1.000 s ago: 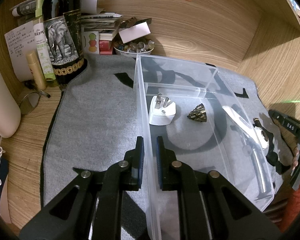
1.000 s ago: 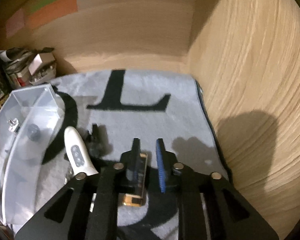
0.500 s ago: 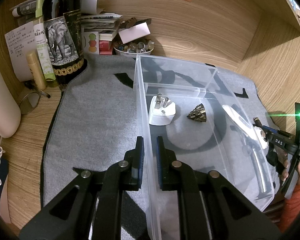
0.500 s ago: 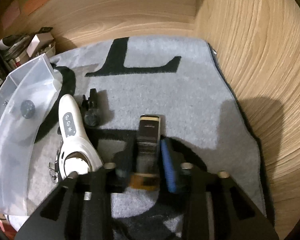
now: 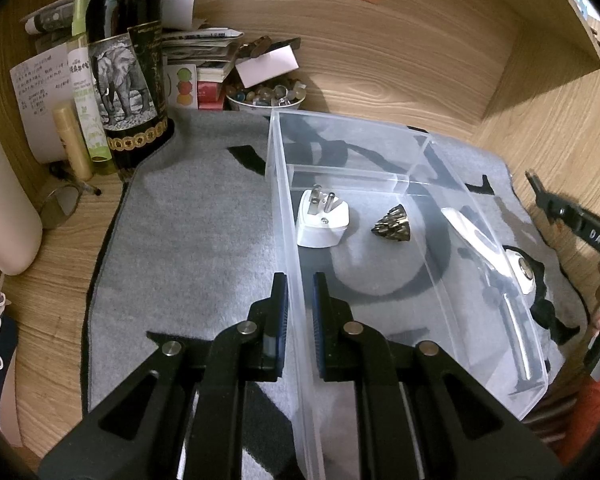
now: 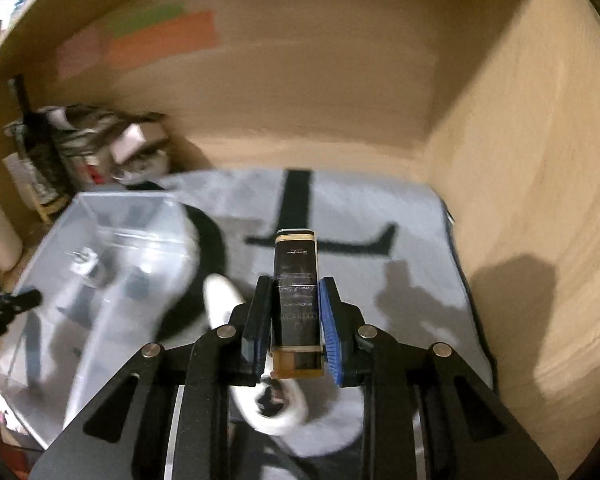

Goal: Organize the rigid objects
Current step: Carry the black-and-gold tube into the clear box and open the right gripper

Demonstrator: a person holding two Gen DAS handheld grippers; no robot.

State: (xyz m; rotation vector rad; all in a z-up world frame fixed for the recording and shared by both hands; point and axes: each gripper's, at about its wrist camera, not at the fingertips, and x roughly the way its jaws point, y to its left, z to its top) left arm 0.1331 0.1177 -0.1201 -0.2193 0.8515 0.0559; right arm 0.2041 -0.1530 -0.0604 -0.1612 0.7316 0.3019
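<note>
My left gripper is shut on the left wall of a clear plastic bin, one finger inside and one outside. Inside the bin lie a white plug adapter and a small bronze cone-shaped piece. My right gripper is shut on a flat dark box with gold ends, held above the grey mat to the right of the bin. A white handheld device lies on the mat below the right gripper, partly hidden by it.
A dark wine bottle, tubes, papers and a bowl of stones crowd the back left corner. Wooden walls close in at the back and at the right. The right tool's black frame shows at the bin's right.
My right gripper has closed on the dark box and lifted it off the mat, with the view swinging up. The left gripper has stayed on the bin wall.
</note>
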